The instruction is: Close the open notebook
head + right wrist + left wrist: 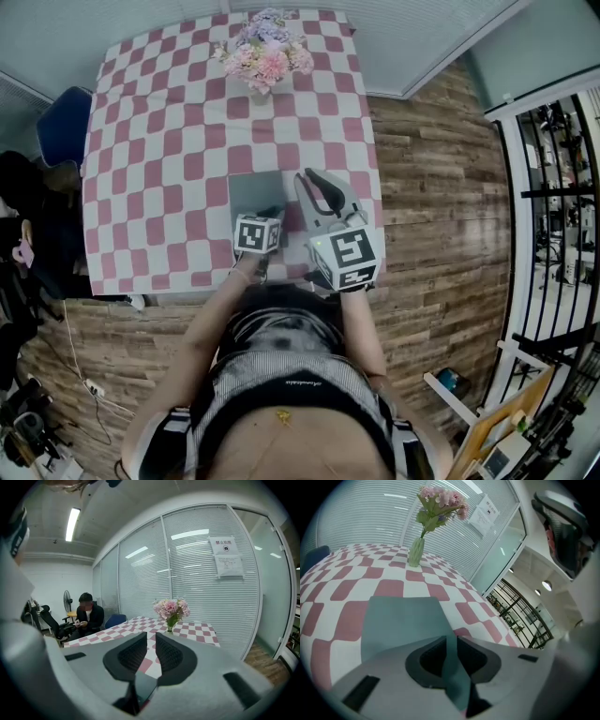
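Note:
A grey-teal notebook [255,192] lies on the pink-and-white checked tablecloth [159,159] near the table's front edge. In the left gripper view its cover [401,620] lies mostly flat, and the near right edge curves up between the jaws. My left gripper [451,639] is shut on that edge; in the head view the left gripper [270,214] sits at the notebook's near right corner. My right gripper [317,178] hovers just right of the notebook. Its jaws [151,637] stand a narrow gap apart with nothing between them. A dark sliver of notebook [143,686] shows below.
A vase of pink flowers [265,58] stands at the far middle of the table. A blue chair [61,122] is at the table's left. A seated person [86,613] is beyond the table. Glass walls with blinds [197,573] lie behind it.

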### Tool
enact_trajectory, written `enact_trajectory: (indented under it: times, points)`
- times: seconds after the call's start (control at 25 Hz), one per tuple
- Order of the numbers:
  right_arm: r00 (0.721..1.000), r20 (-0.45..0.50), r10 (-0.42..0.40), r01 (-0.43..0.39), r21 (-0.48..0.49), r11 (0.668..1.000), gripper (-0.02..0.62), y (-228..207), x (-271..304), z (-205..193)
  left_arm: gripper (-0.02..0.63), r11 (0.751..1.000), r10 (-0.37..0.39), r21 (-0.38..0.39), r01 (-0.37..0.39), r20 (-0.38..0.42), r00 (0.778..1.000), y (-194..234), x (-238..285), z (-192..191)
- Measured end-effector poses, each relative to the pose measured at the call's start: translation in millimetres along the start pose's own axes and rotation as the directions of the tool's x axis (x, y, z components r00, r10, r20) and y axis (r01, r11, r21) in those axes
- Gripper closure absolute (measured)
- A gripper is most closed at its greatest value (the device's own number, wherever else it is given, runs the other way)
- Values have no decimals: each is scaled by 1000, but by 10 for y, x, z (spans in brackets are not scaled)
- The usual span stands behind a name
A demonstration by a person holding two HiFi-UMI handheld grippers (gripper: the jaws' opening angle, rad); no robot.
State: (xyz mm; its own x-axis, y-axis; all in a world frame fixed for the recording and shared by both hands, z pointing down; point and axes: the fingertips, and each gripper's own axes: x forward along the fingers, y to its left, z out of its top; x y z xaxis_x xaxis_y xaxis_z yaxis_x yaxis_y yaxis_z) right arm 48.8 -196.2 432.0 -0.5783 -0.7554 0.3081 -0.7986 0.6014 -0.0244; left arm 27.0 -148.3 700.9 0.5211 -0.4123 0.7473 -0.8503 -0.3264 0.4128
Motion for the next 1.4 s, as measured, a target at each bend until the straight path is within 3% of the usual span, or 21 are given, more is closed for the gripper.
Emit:
enact_trajectory:
  times: [0.36, 0.6, 0.84, 1.04, 1.4]
  points:
    - [1000, -12, 9, -9, -8, 1000, 539, 66, 58, -35, 544, 998, 62, -12, -60, 125, 990, 235, -427, 289]
    - [1000, -1, 22, -22, -5, 1000, 540, 125, 121, -62, 572, 998, 66, -16, -64, 175, 982, 349, -670, 382]
    - [999, 12, 33, -33, -8, 999, 548, 197, 161, -74, 584, 996, 77, 31, -86, 231, 970, 444, -904, 506]
    - [999, -8, 39, -39, -15, 999, 551, 253, 191, -133, 589, 993, 110, 11, -117, 263, 959, 537, -1078, 596]
    - [999, -8, 53, -54, -28, 998, 578, 336, 232, -147, 592, 996, 61, 33, -77, 345, 937, 438, -1429, 849]
